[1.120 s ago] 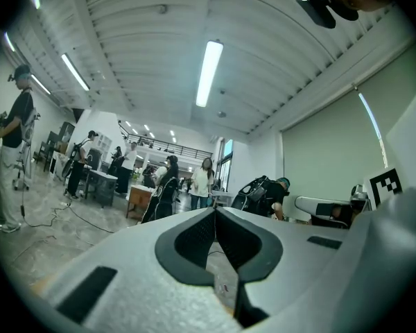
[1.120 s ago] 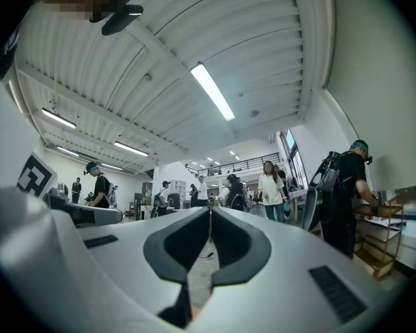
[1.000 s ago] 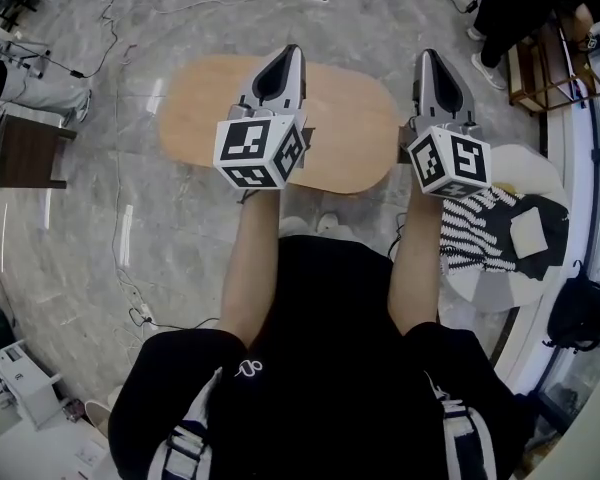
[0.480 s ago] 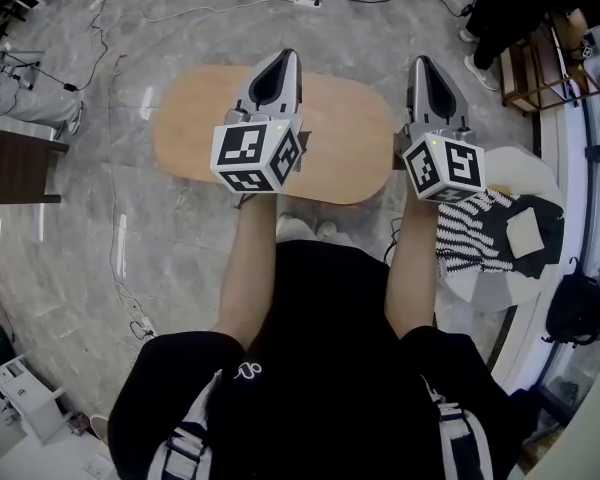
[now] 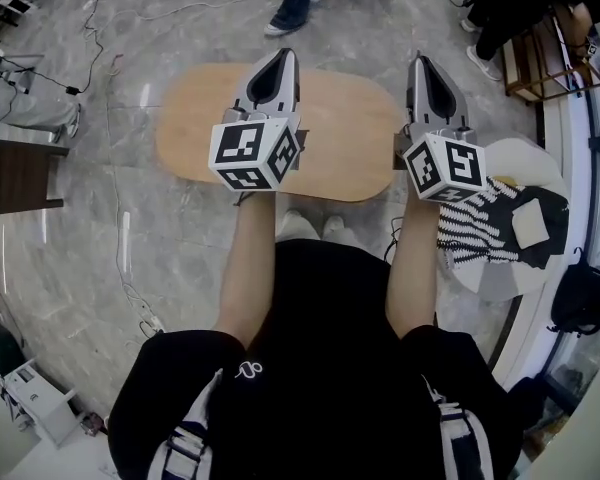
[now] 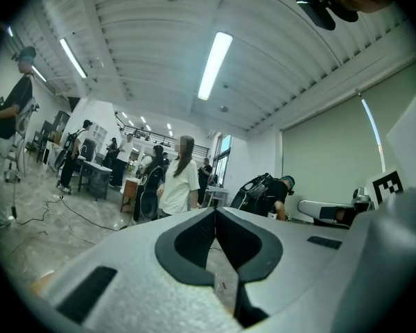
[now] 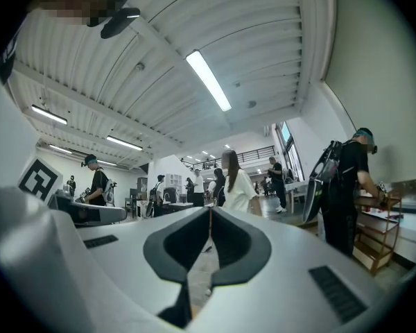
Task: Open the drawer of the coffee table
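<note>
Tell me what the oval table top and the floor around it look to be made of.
The table top looks like light wood or a wood-look veneer with a matt finish: even tan colour, faint grain, no glare. The floor looks like polished grey stone or marble-look tile: pale veining and bright reflections of lights. Which of the two it is, I cannot tell.

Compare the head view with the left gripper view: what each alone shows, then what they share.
Head view only: the coffee table's oval wooden top from above, and the person's forearms. Left gripper view only: the ribbed ceiling with a strip light, and people standing at distant desks. Both: the left claw, shut and empty.
</note>
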Available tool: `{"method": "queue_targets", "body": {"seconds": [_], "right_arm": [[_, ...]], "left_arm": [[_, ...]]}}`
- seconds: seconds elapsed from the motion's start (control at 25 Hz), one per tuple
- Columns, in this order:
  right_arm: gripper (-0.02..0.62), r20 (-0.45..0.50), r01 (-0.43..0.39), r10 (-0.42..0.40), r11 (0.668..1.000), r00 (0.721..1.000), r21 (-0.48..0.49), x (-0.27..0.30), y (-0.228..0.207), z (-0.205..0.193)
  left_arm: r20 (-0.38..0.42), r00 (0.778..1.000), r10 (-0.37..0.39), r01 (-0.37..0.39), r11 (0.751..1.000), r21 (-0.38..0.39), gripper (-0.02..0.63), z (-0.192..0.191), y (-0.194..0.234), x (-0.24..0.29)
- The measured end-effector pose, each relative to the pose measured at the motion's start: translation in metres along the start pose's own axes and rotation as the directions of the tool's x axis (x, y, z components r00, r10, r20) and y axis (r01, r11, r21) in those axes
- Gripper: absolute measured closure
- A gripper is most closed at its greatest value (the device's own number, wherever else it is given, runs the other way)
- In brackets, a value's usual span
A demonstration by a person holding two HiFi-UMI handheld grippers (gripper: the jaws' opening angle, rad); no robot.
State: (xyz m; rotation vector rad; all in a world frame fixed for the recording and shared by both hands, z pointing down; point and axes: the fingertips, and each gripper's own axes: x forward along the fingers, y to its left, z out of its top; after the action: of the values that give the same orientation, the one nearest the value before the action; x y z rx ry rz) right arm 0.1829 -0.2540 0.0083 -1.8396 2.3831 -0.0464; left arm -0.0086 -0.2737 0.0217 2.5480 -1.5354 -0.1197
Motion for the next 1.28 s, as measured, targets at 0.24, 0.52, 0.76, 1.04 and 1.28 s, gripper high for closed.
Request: {"method": "queue_targets", "body": {"seconds": [0.24, 0.52, 0.76, 1.04, 1.28], "right_arm": [[0.583, -0.068, 0.021, -0.019, 0.999, 0.997, 0.028, -0.001, 0.000, -0.034], [0.583, -0.166, 0.049, -0.039, 0.997, 0.985, 0.056, -0.010, -0.006, -0.085], [0.583, -0.243, 0.066, -0.045, 0.995, 0.969, 0.077, -0.021, -0.007, -0.126], [0.583, -0.318, 0.088, -0.052, 0.991, 0.947, 0.099, -0.036, -0.010, -0.172], [0.583, -0.384, 0.113, -0.060, 0.987, 0.921, 0.117, -0.054, -0.009, -0.214]], "left_arm": [[-0.076, 0.997, 0.016, -0.018, 1.000, -0.019, 0.595, -0.033, 0.016, -0.001], [-0.179, 0.983, 0.041, -0.050, 0.998, -0.046, 0.595, -0.085, 0.033, -0.006], [-0.259, 0.964, 0.057, -0.077, 0.995, -0.065, 0.595, -0.129, 0.042, -0.014], [-0.342, 0.937, 0.068, -0.101, 0.992, -0.079, 0.595, -0.178, 0.053, -0.024], [-0.417, 0.907, 0.058, -0.103, 0.991, -0.086, 0.595, -0.225, 0.057, -0.038]]}}
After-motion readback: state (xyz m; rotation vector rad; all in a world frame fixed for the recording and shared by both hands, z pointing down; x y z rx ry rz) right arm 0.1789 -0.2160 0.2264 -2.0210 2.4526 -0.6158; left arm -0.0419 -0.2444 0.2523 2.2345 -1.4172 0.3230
